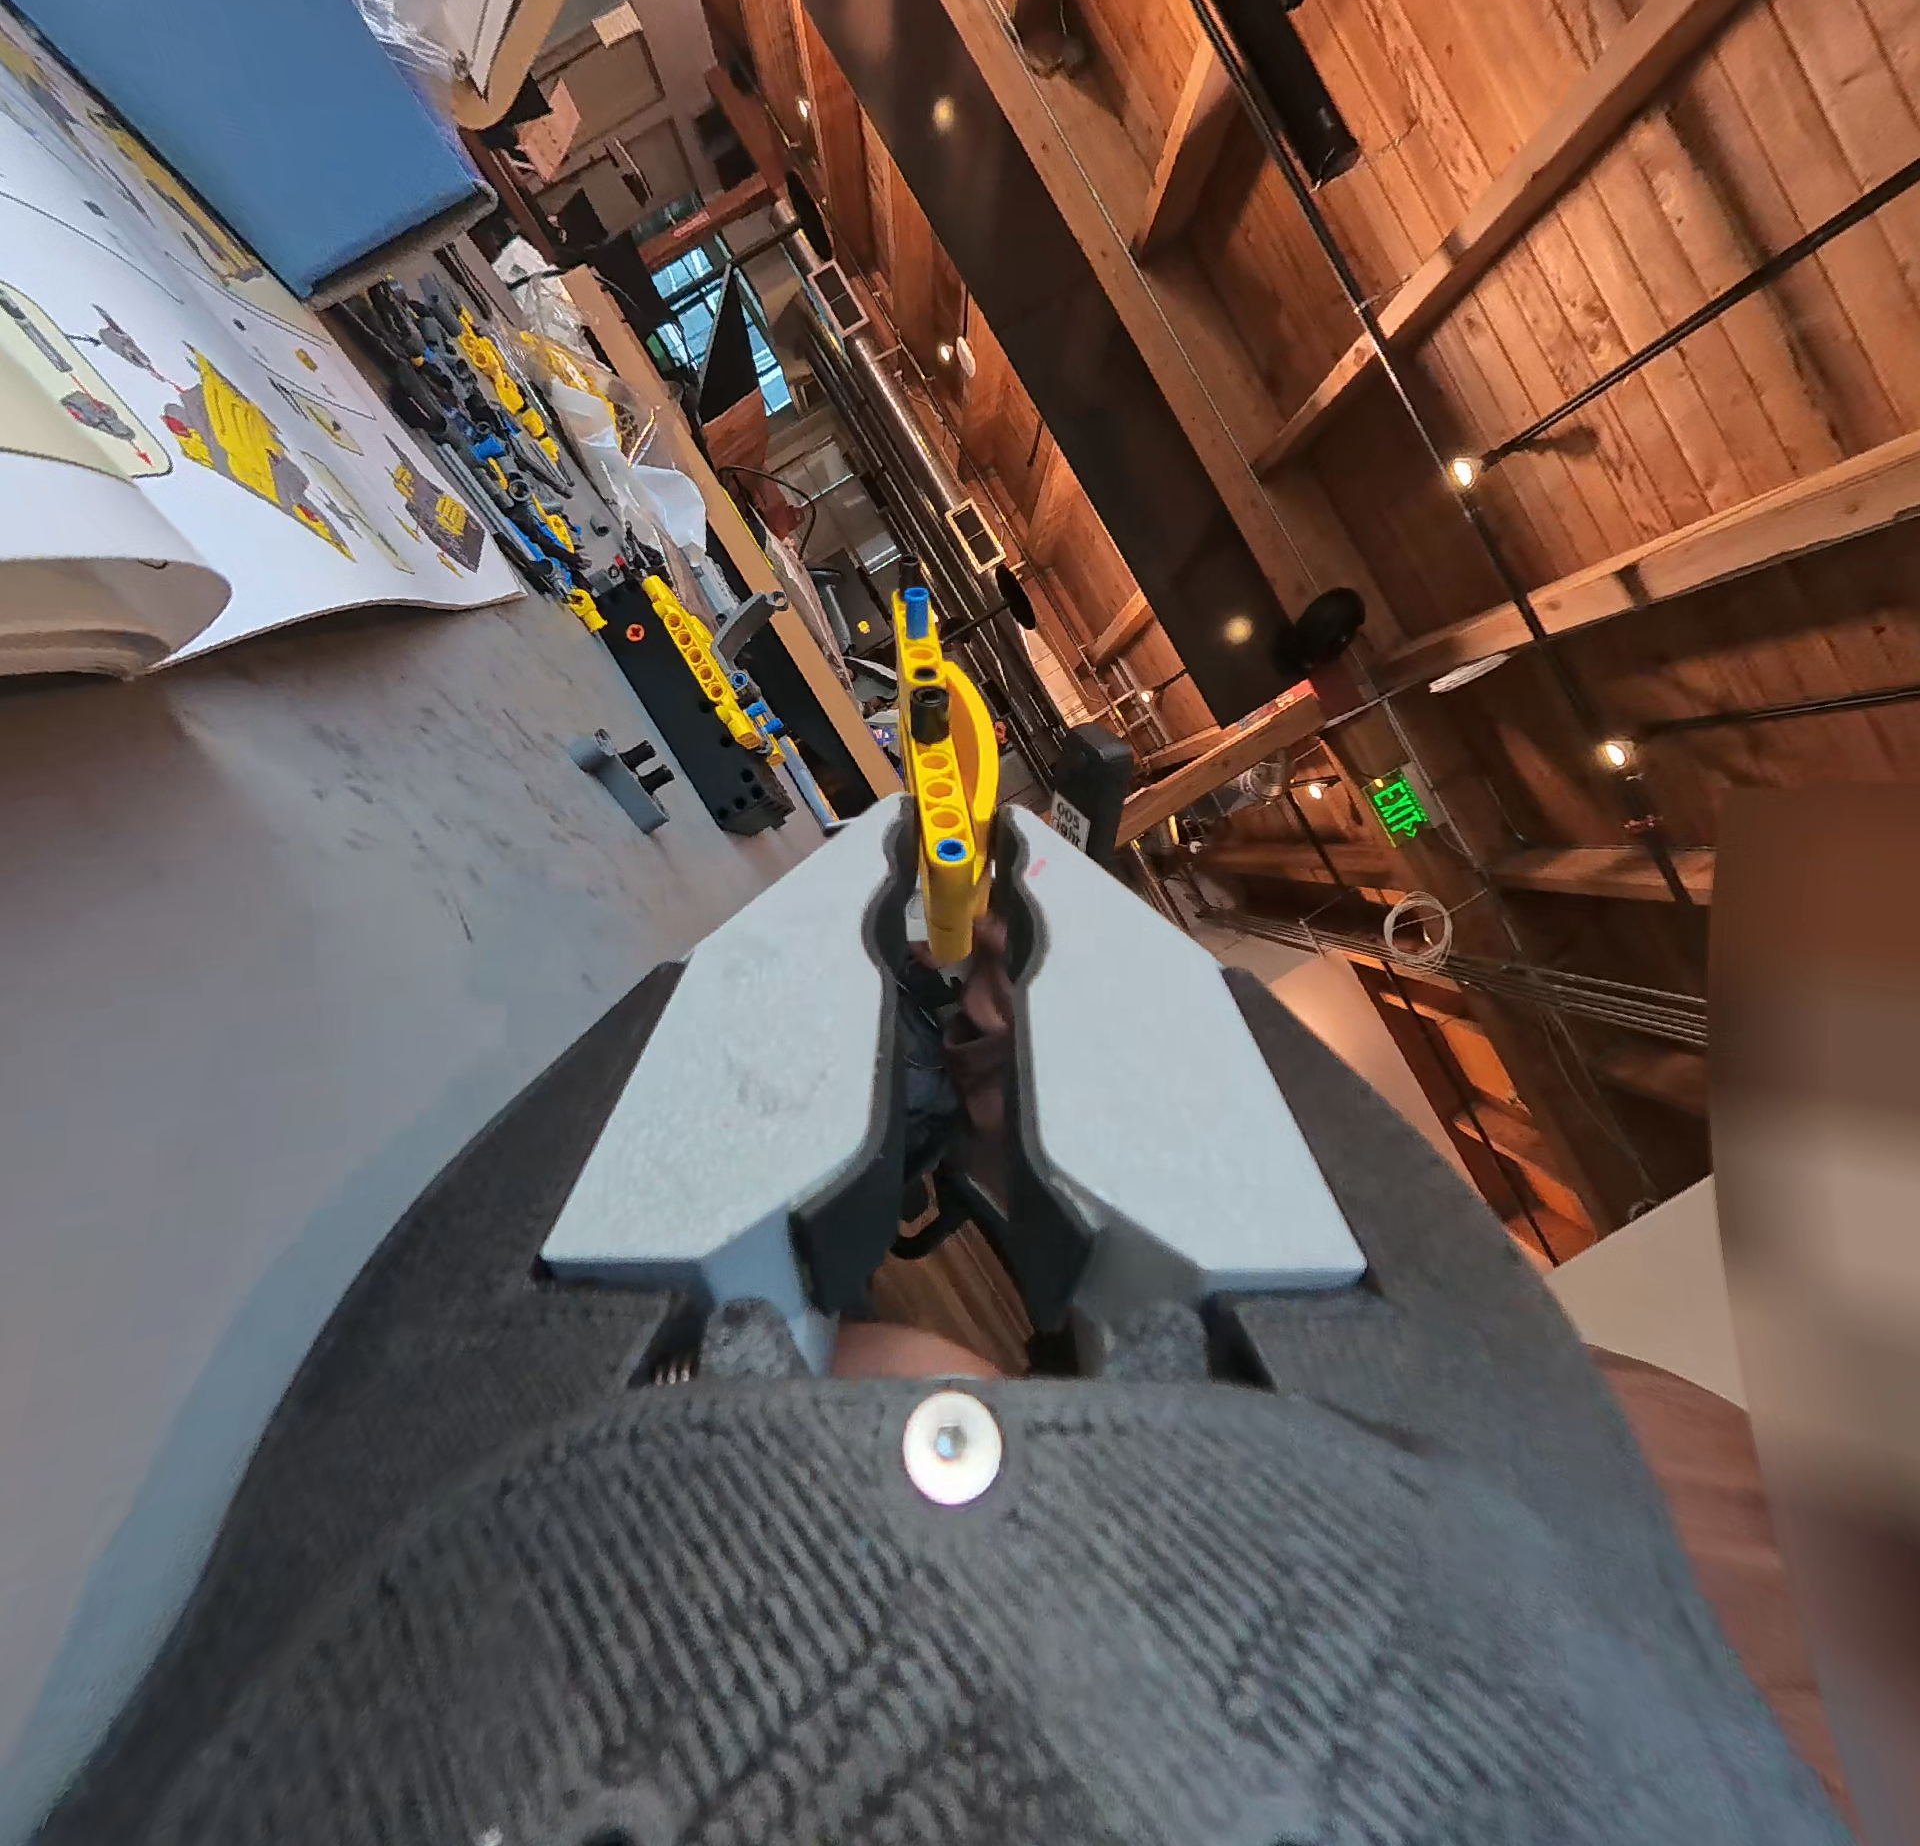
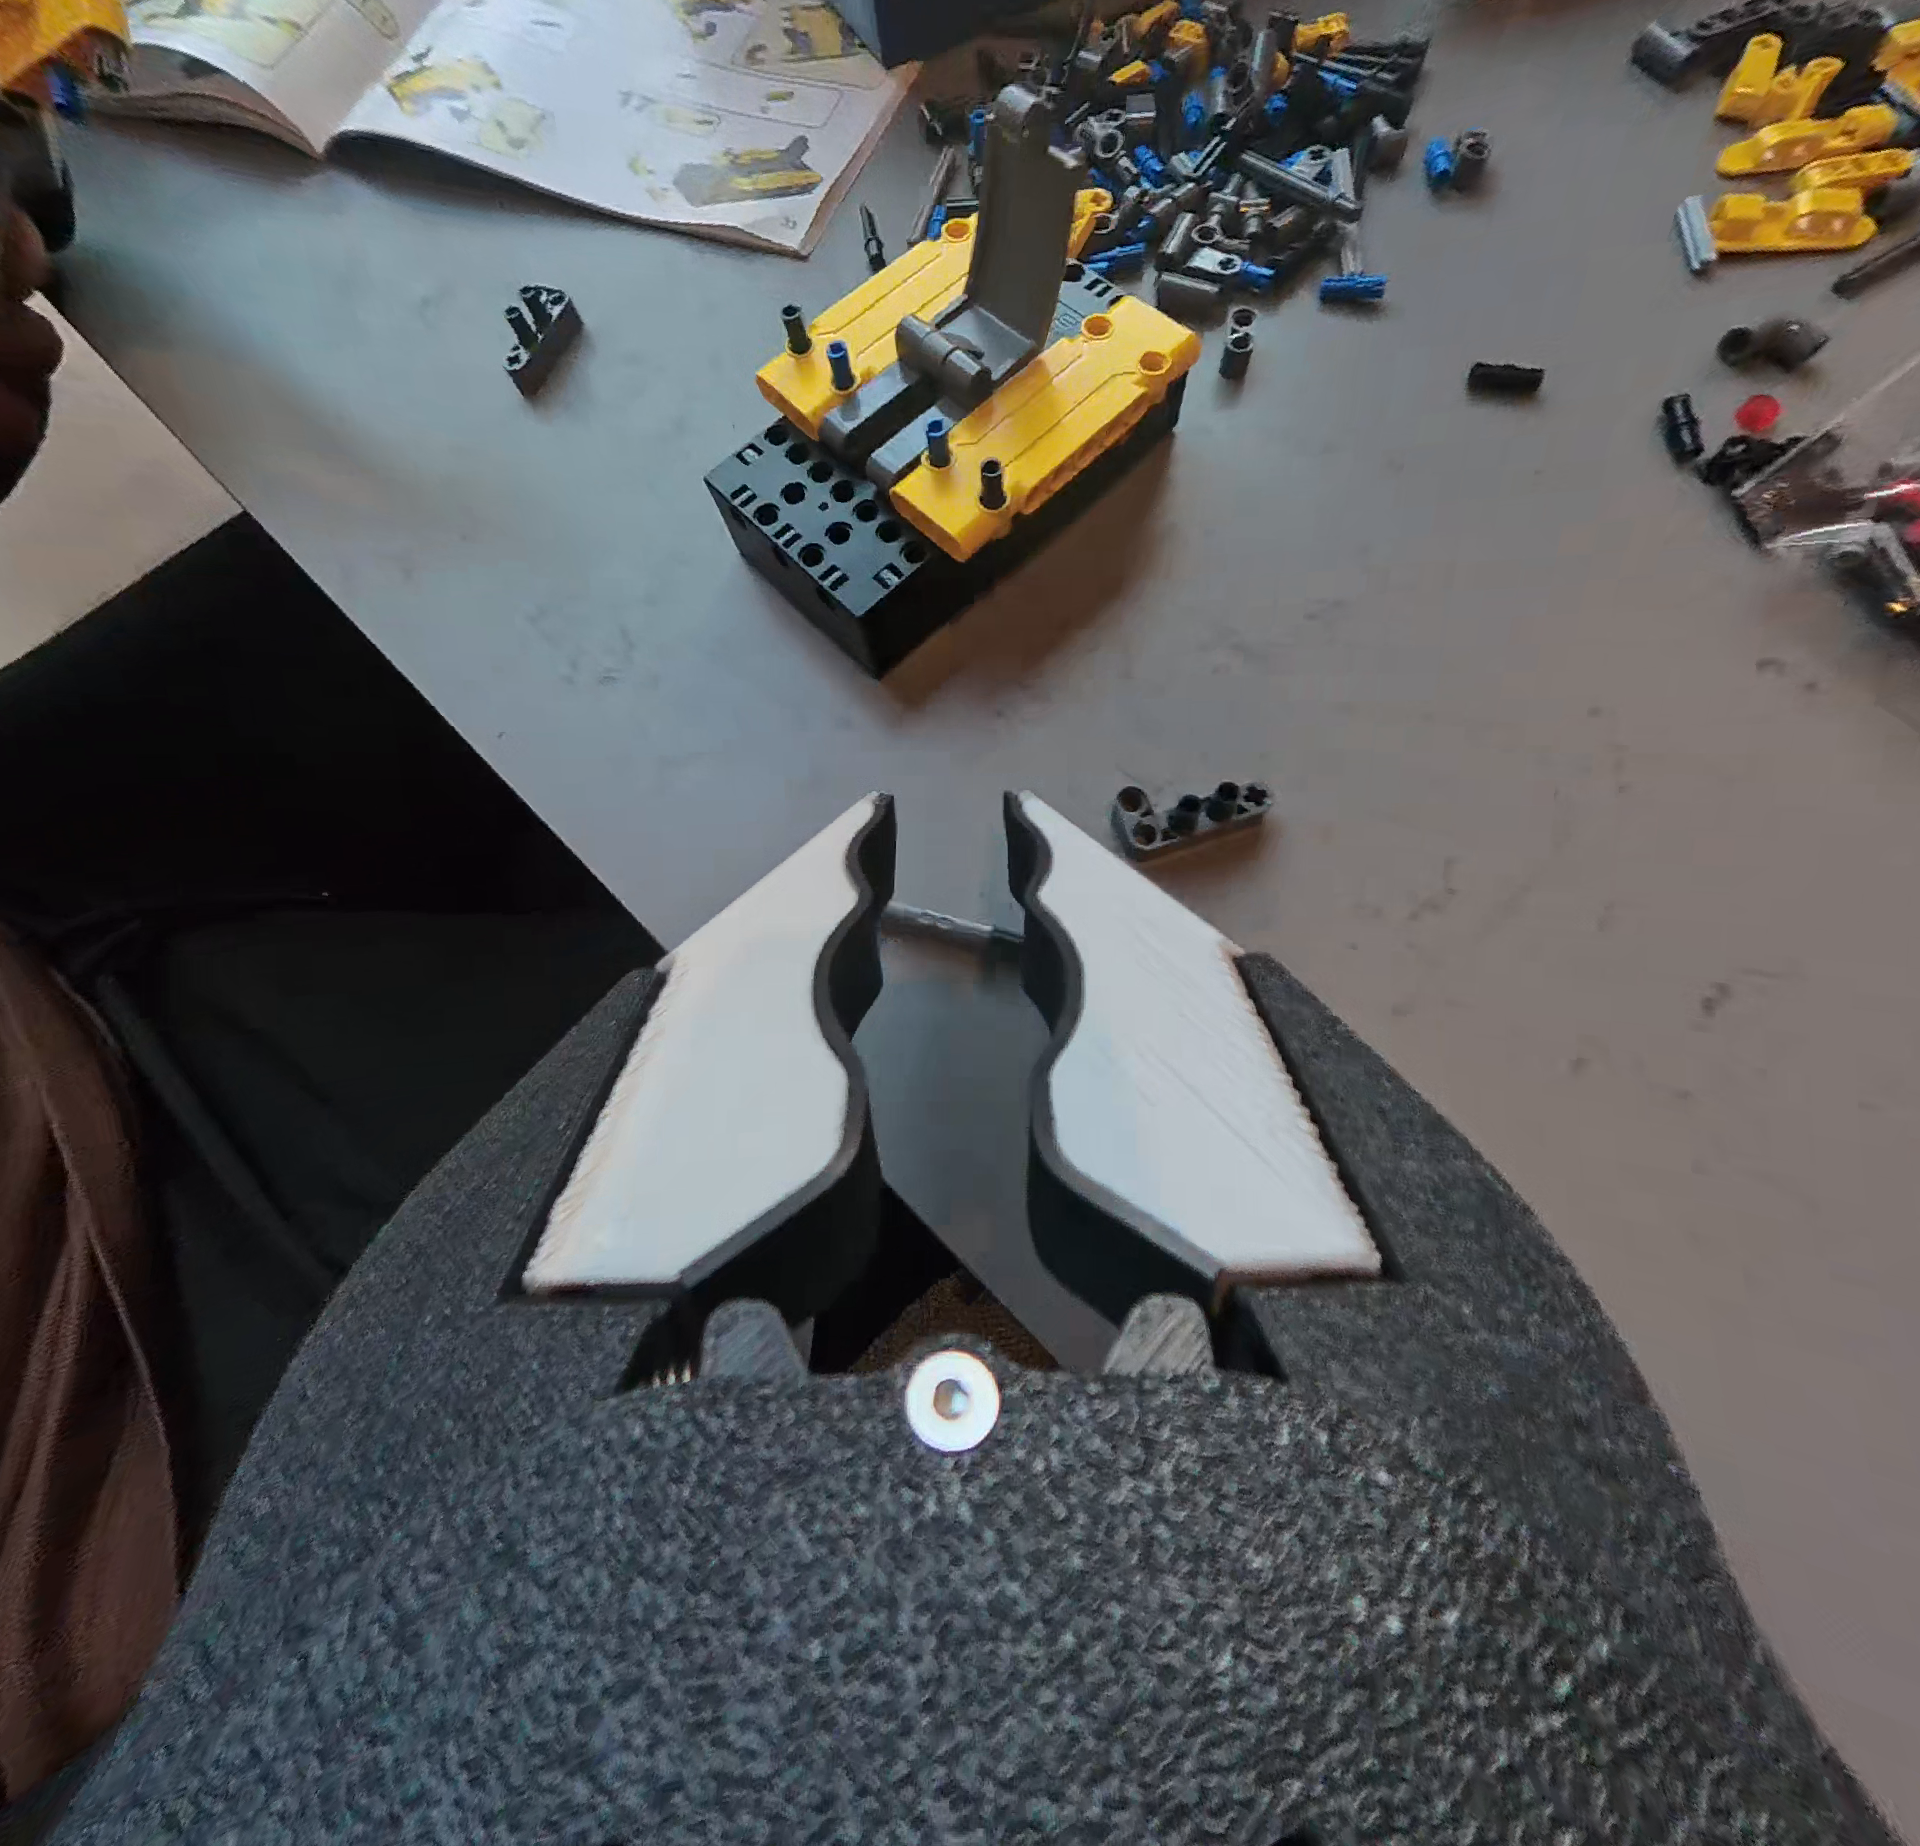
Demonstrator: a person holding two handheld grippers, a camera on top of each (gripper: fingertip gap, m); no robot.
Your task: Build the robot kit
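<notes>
Grey, matte and lightly scuffed, the desk [image 2: 1455, 913] runs diagonally under the right tool [image 2: 949, 809]; its near edge passes just left of the tool tips, with dark open space beyond it. A broad bare stretch of desk lies between the tips and the partly built model [image 2: 966, 425].

The right tool stands narrowly open, jaws apart and holding nothing. A thin dark axle [image 2: 940, 926] lies on the desk across the gap between the fingers; whether it touches them cannot be told. A short grey beam with black pins [image 2: 1193, 817] lies just right of the tips.

The left tool [image 1: 951, 861] is raised off the desk and closed on a yellow beam assembly [image 1: 940, 757], gripped at its lower end. The assembly is a perforated beam with a curved yellow arch, blue pins and a black pin.

The model is a black perforated block topped by smooth yellow panels, with upright black and blue pins and a grey angled arm. Behind it lies a heap of loose parts [image 2: 1226, 155] in black, grey, blue and yellow. An open instruction booklet [image 2: 582, 82] lies far left.
</notes>
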